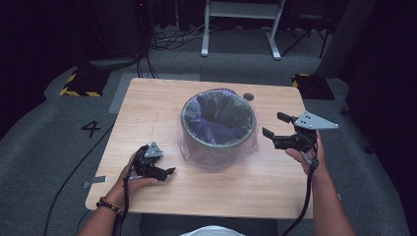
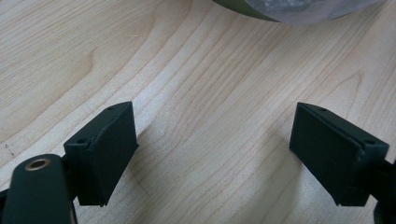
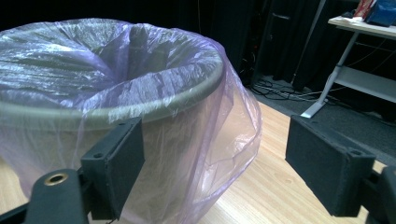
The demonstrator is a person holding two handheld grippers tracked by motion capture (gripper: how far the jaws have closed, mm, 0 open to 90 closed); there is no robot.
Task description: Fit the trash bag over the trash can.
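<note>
Fingers (image 3: pixel 116 158) of both grippers spread, flanking lined bin (image 1: pixel 219 123).

Looking like a lab or recording studio: black curtains hanging all around a small wooden table (image 1: pixel 147 123), grey carpet (image 1: pixel 44 142) lying beneath it, a taped number 4 (image 1: pixel 91 129) sitting left of the table, yellow-black hazard-striped blocks (image 1: pixel 81 83) resting beyond its far corners, cables (image 1: pixel 172 37) trailing behind it beside a white desk frame (image 1: pixel 241 24).

A dim room with grey carpet (image 1: pixel 39 147), a white-legged desk (image 1: pixel 241 29) behind, and floor cables (image 1: pixel 172 39).
</note>
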